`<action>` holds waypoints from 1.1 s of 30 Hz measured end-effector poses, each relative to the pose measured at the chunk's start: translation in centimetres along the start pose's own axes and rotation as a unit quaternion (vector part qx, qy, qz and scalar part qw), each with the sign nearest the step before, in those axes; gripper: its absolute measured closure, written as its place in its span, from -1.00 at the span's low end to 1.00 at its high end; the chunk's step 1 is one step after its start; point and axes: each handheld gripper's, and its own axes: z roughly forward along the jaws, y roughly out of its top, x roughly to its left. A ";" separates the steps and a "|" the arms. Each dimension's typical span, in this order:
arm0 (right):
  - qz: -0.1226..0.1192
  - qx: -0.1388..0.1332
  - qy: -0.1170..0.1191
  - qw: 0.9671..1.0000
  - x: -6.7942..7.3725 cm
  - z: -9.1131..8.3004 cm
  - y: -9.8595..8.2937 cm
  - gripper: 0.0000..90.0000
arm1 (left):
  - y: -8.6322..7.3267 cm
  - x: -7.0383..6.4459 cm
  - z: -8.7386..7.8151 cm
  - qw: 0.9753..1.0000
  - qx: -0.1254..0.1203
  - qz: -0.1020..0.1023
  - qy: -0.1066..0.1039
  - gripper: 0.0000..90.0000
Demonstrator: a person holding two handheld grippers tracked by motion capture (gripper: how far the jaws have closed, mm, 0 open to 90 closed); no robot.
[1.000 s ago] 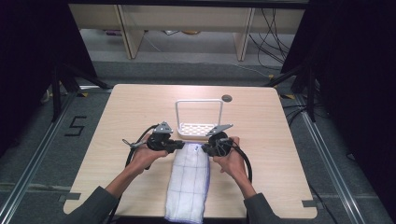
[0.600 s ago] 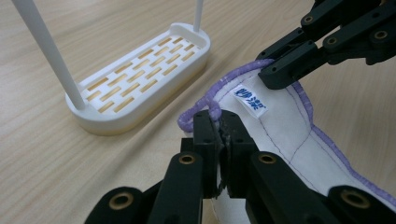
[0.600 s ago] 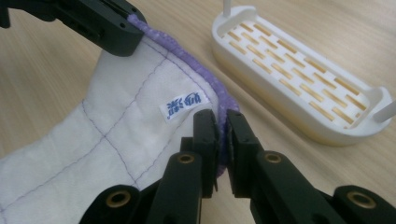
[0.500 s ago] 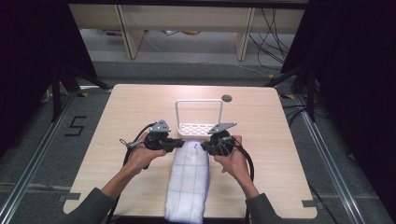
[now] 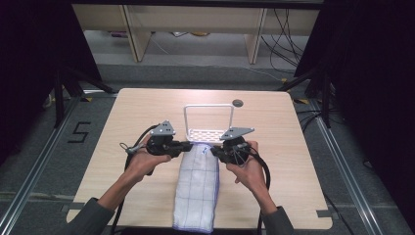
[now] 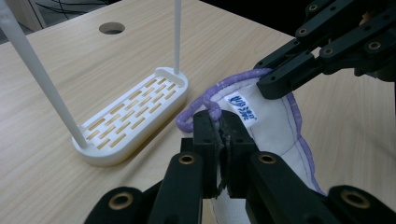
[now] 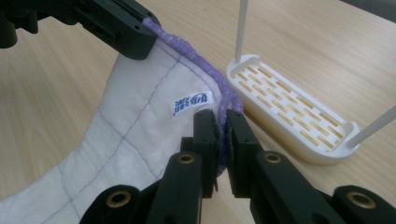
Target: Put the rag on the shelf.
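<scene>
A: Where was the cloth (image 5: 198, 183)? Both claws on it?

B: It lay folded long on the surface (image 5: 122, 112), its far end lifted just in front of the white rack (image 5: 208, 134); the left claw (image 6: 218, 125) was clamped on the purple hem at one corner, and the right claw (image 7: 222, 122) was clamped on the hem at the other, beside the little label (image 7: 191, 102).

A: What could have gone wrong from there?

B: I judged both grips thin, since each caught only the edging; a sharp or uneven pull might have slipped a corner free; the end would then have sagged lopsided.

A: And the rack?

B: It looked light and stood just beside the raised end; dragging the cloth against a post might have tipped or pushed it.
</scene>
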 end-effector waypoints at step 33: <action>-0.012 -0.075 -0.017 0.997 -0.9 -5.6 5.8 0.88 | 7.1 -0.4 -4.1 0.999 -0.044 0.023 0.016 0.90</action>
